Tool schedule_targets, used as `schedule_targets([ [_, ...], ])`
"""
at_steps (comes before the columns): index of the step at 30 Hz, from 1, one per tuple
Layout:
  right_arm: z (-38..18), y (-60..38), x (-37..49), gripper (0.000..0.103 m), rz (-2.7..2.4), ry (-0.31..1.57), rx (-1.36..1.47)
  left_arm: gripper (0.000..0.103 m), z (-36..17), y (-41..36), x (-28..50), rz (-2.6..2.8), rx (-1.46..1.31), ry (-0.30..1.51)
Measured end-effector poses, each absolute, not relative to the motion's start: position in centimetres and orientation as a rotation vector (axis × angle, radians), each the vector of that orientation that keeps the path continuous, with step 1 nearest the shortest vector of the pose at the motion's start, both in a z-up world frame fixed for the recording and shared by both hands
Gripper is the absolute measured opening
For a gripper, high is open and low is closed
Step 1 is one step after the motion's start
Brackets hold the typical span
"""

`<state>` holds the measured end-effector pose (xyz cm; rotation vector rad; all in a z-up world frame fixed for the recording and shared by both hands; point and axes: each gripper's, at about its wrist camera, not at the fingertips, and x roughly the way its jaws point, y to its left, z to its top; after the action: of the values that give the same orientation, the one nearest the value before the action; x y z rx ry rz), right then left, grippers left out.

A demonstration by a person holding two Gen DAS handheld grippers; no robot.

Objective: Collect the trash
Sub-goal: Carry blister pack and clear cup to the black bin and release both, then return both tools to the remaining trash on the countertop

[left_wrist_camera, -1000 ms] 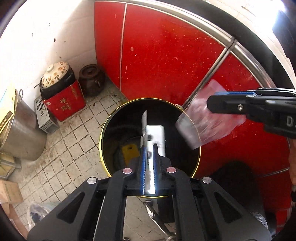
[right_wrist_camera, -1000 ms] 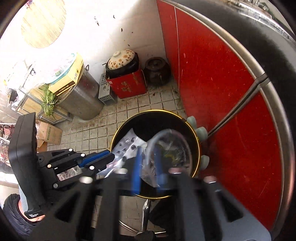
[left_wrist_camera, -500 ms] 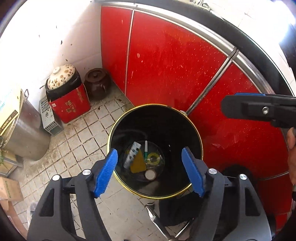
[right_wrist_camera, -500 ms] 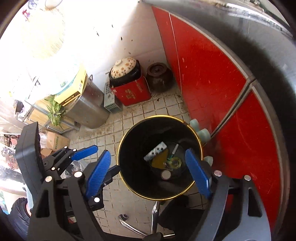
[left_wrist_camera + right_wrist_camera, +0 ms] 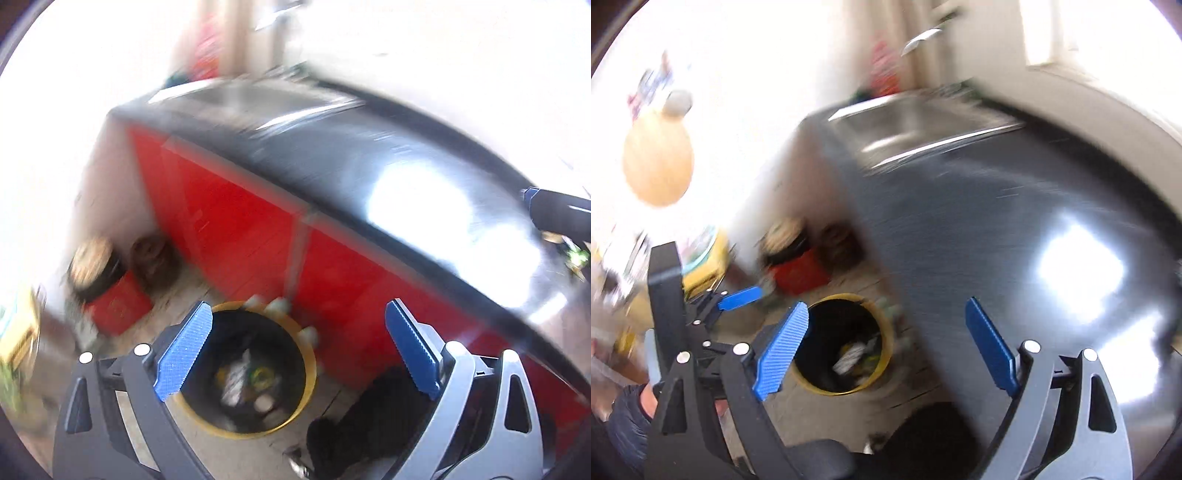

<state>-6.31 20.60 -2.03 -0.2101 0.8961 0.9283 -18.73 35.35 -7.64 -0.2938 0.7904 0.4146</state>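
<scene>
The black trash bin with a yellow rim [image 5: 312, 363] stands on the tiled floor by the red cabinet, with mixed trash [image 5: 236, 380] lying at its bottom. My left gripper [image 5: 298, 305] hangs high above it, its jaws opening, nothing between the blue pads [image 5: 183, 350]. The right wrist view shows the same bin [image 5: 886, 345] and trash [image 5: 853, 354] far below my right gripper [image 5: 886, 303], whose jaws are also opening around nothing. The left gripper's blue finger [image 5: 738, 297] shows at the left there. Both views are motion-blurred.
A red cabinet front [image 5: 229, 221] carries a dark steel counter [image 5: 979, 229] with a sink [image 5: 916, 118]. A red box with a pot [image 5: 110, 299] and a brown jar [image 5: 151, 254] stand in the floor corner. A black stool seat [image 5: 369, 417] sits beside the bin.
A second ago the left gripper was shut on a white strip and the right held a clear plastic bag over the bin. Both let go, opened wide and rose, bringing the counter into view.
</scene>
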Motion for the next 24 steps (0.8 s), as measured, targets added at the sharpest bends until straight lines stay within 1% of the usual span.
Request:
schedule_targets([
  [3,0.1,12.7,-4.7,0.086,0.752,0.859,-0.134,0.093,-4.9,29.9,-14.3,0.281,-0.223,0.763],
  [7,1.5,1.9,-3.6,0.086,0.493,0.829,-0.076,0.093,-2.6,22.4,-9.6,0.108,-0.159,0.744],
  [13,1.2,-12.6,-4.4,0.086,0.194,0.832,0.022,0.093,-0.8,11.1,-3.9,-0.105,-0.050,0.723],
  [15,1.1,-15.9,-4.9,0.086,0.139,0.831,0.063,0.093,-0.5,7.7,-3.1,-0.158,-0.017,0.721],
  [18,0.8,-19.1,-5.4,0.086,0.100,0.834,0.102,0.093,-0.5,4.8,-2.5,-0.201,0.024,0.724],
  [24,0.5,-20.5,-5.9,0.086,0.095,0.836,0.115,0.093,-0.5,3.2,-1.8,-0.216,0.050,0.737],
])
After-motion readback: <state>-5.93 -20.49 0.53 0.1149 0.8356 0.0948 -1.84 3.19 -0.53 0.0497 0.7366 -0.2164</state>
